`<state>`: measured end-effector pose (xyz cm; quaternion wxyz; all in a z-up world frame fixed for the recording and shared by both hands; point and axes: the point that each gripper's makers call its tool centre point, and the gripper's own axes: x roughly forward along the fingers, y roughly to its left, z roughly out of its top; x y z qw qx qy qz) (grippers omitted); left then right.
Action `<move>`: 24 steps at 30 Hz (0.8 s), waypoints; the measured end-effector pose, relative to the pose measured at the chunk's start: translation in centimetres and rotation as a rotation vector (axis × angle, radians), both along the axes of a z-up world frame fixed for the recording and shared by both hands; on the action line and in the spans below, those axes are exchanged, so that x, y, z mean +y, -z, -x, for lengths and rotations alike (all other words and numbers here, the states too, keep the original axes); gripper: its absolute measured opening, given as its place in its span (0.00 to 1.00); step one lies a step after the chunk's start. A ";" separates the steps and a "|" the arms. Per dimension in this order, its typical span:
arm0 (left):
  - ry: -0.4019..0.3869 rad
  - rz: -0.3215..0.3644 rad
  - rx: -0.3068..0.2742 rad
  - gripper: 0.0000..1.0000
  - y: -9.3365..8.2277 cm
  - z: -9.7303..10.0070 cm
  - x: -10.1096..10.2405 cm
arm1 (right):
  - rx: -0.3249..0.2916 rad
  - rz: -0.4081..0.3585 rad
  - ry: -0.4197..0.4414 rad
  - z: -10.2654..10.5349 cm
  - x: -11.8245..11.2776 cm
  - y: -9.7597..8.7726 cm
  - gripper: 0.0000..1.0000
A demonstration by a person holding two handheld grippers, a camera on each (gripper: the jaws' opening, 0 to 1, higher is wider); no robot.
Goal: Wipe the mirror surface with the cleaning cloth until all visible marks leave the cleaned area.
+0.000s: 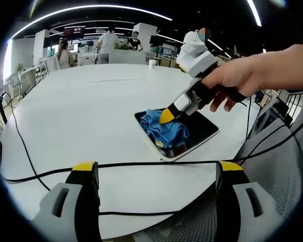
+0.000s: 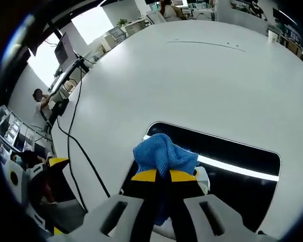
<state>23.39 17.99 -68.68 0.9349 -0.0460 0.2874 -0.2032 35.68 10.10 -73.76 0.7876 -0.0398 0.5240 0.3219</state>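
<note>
A dark rectangular mirror (image 1: 204,128) (image 2: 242,171) lies flat on the white table near its right edge. A crumpled blue cleaning cloth (image 1: 166,132) (image 2: 164,154) rests on the mirror's left part. My right gripper (image 2: 163,176) (image 1: 167,116), held by a hand, is shut on the cloth and presses it down onto the glass. My left gripper (image 1: 159,171) hovers open over the table's near edge, well short of the mirror, with nothing between its fingers. The mirror reflects a bright ceiling light strip.
A black cable (image 1: 141,164) runs across the near table edge, another (image 2: 83,151) trails off the left side. A grey mesh chair (image 1: 278,171) stands at the right. A cup (image 1: 151,63) sits at the far edge. People sit and stand behind the table.
</note>
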 end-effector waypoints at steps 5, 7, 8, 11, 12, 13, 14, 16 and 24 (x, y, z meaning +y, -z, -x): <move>0.001 0.000 0.000 0.96 0.0 0.0 0.0 | 0.010 -0.014 0.025 -0.2 -1.2 -0.1 0.02; 0.002 0.000 0.001 0.95 0.0 0.0 -0.1 | 0.015 -0.017 0.038 -0.4 -1.8 0.0 0.02; 0.003 0.000 0.001 0.95 0.0 0.0 -0.1 | 0.018 -0.019 0.047 -0.4 -2.1 -0.1 0.02; 0.006 0.002 0.003 0.96 0.1 0.1 -0.1 | 0.018 -0.017 0.058 -0.5 -2.8 -0.1 0.02; 0.007 0.000 0.002 0.96 0.1 0.1 -0.1 | 0.016 -0.018 0.060 -0.5 -3.0 -0.1 0.02; 0.006 0.001 0.001 0.96 0.0 0.1 -0.1 | 0.015 -0.020 0.061 -0.5 -3.1 -0.1 0.02; 0.005 0.003 0.002 0.96 0.1 0.1 -0.1 | 0.014 -0.023 0.062 -0.5 -3.2 -0.1 0.02; 0.005 0.002 0.001 0.96 0.0 0.1 -0.1 | 0.010 -0.026 0.064 -0.6 -3.6 -0.1 0.02; 0.021 -0.006 -0.019 0.99 -0.4 0.0 -0.3 | 0.006 -0.021 0.079 -0.7 -4.7 -0.1 0.02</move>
